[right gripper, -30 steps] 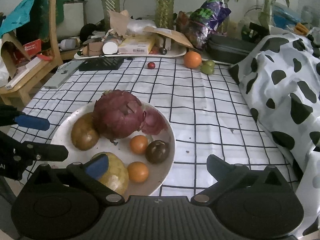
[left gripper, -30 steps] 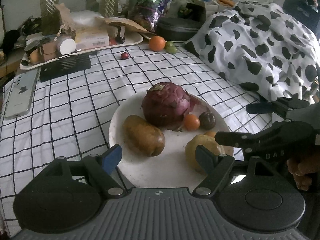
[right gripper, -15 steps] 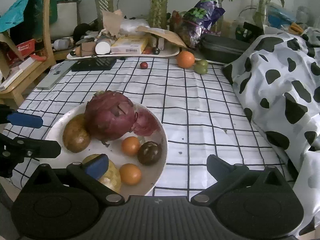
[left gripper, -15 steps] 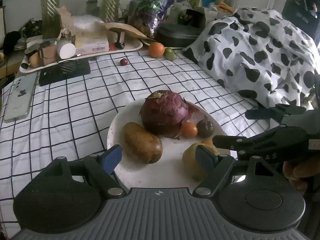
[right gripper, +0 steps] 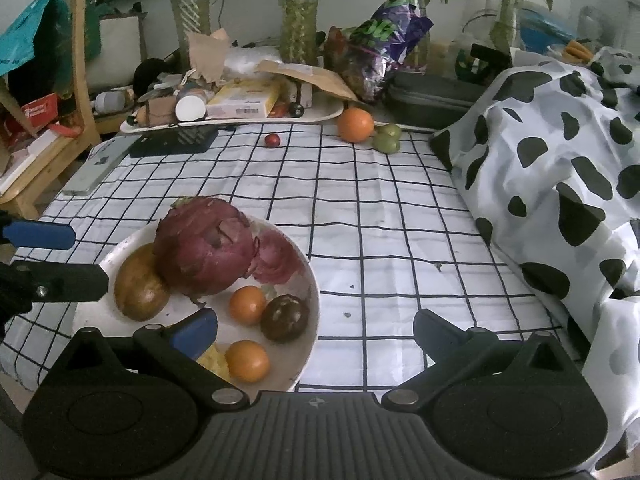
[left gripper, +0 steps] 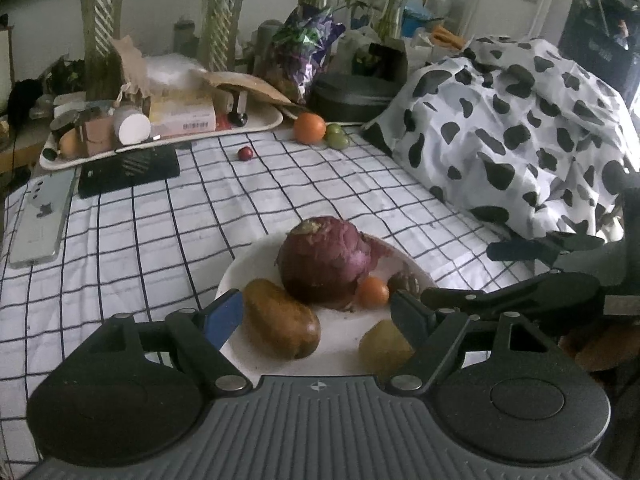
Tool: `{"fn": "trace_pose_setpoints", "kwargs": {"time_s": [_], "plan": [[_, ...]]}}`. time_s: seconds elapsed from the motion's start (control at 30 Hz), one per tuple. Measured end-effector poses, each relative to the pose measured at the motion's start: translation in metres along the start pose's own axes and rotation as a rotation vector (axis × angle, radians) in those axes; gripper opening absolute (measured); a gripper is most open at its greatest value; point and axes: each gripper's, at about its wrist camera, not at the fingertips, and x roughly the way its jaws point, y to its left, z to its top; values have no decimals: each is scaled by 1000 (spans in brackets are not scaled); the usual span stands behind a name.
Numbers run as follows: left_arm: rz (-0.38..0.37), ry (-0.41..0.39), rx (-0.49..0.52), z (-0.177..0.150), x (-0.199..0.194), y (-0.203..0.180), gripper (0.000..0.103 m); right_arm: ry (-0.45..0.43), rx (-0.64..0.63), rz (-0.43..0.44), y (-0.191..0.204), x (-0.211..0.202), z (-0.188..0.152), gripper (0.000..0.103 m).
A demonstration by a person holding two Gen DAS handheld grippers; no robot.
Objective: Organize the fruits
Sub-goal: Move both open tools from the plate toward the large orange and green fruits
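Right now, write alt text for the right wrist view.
A white plate on a checked tablecloth holds a large purple fruit, a brown one, two small orange ones and a dark one. The open right claw hovers at its near edge; the left claw enters from the left.

Round white plate (right gripper: 304,344) holding a large purple-red dragon fruit (right gripper: 204,248), brown oval fruit (right gripper: 138,284), two small oranges (right gripper: 247,304), dark passion fruit (right gripper: 285,318); a larger orange (right gripper: 355,125) and green fruits (right gripper: 387,138) lie far behind.
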Motion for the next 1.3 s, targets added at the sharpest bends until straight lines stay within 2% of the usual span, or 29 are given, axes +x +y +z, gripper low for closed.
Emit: {"fn": "trace_pose_setpoints", "kwargs": {"time_s": [0.5, 0.63, 1.3], "plan": [[16, -51, 37, 24, 11, 12, 80, -9, 40, -50, -11, 14, 12, 103], [38, -47, 60, 30, 18, 16, 80, -9, 52, -62, -16, 18, 16, 103], [28, -45, 97, 60, 49, 34, 80, -3, 31, -95, -28, 51, 40, 103]]}}
